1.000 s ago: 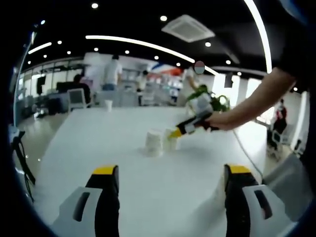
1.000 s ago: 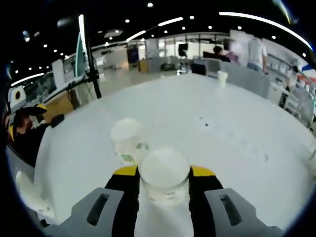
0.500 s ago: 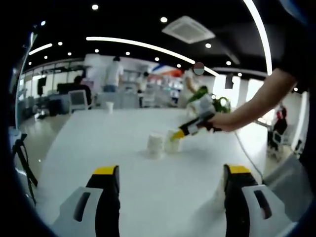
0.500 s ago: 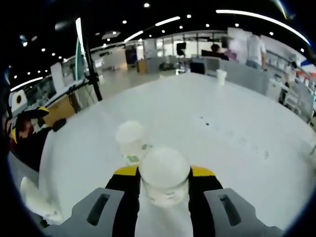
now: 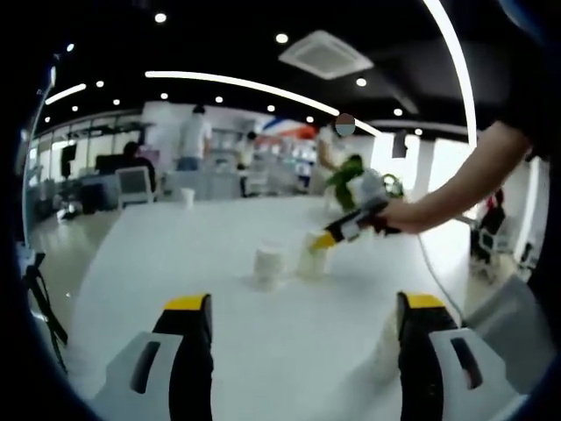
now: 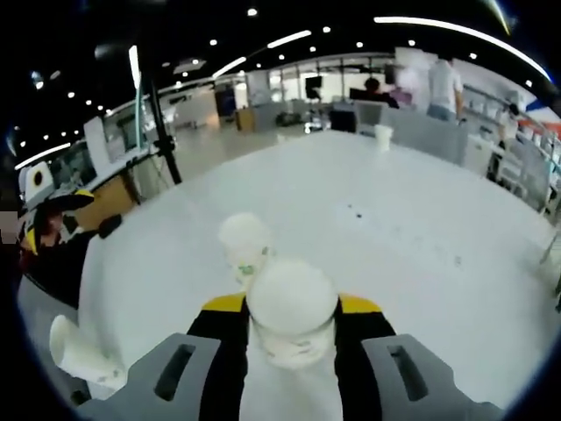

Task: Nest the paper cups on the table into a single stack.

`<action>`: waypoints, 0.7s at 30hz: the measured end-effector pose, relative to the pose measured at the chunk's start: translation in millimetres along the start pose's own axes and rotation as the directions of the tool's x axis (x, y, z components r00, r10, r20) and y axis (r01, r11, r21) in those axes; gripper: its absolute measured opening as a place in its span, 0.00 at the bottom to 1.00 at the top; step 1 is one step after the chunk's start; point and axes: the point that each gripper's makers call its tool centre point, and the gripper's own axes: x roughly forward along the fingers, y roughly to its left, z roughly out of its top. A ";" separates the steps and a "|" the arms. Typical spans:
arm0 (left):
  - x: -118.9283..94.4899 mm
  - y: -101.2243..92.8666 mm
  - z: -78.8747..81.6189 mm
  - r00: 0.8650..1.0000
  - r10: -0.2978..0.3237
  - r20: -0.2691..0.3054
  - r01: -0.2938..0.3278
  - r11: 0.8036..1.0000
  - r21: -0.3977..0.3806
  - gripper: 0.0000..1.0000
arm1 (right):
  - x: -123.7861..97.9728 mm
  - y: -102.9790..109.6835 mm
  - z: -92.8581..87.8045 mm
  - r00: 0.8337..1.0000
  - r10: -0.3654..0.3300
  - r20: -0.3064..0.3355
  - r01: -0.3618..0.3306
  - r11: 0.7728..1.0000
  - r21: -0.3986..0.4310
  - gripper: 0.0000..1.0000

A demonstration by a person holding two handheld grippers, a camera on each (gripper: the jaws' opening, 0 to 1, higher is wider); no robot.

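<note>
My left tool [image 5: 298, 329] stands with its two jaws wide apart at the bottom of the left gripper view, with nothing between them. Both jaws have yellow tips and hover over the white worktop [image 5: 175, 263].

My right tool [image 6: 292, 307] is closed on an inverted paper cup [image 6: 291, 303]. The cup sits between the yellow-tipped jaws at the lower centre of the right gripper view, its round white base facing the camera.

In the left gripper view, my right tool [image 5: 337, 232] enters from the right of the frame, held in my hand [image 5: 408, 213], and grips the same cup [image 5: 313, 260] at centre frame.

A second cup [image 6: 246, 244] stands inverted on the worktop. In the right gripper view it lies directly above the held cup, and the two overlap in the frame; I cannot tell whether they touch. In the left gripper view this second cup [image 5: 268, 266] stands just left of the held cup, with a narrow gap between them.

A third cup [image 6: 83, 355] lies on its side at the lower left of the right gripper view, near the worktop edge.

A fourth cup [image 6: 382, 137] stands at the far end of the worktop, in the upper right of the right gripper view. In the left gripper view it [image 5: 187, 197] appears at upper left of centre, well apart from the others.

People stand behind the far end of the worktop in the blurred background.
</note>
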 end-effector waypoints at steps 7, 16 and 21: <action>1.5 -12.8 11.8 0.999 -0.034 0.009 0.034 0.999 0.039 0.85 | -31.0 13.9 -1.6 1.000 -0.010 0.021 0.009 1.000 0.015 0.34; 1.8 -29.9 19.3 0.997 -0.067 0.023 0.066 0.997 0.037 0.85 | -70.9 36.7 0.9 0.998 -0.011 0.069 0.011 1.000 0.009 0.34; 6.0 -38.4 22.4 0.996 -0.086 0.024 0.085 0.996 0.031 0.85 | -88.5 46.3 5.8 0.995 -0.007 0.099 0.006 1.000 0.012 0.34</action>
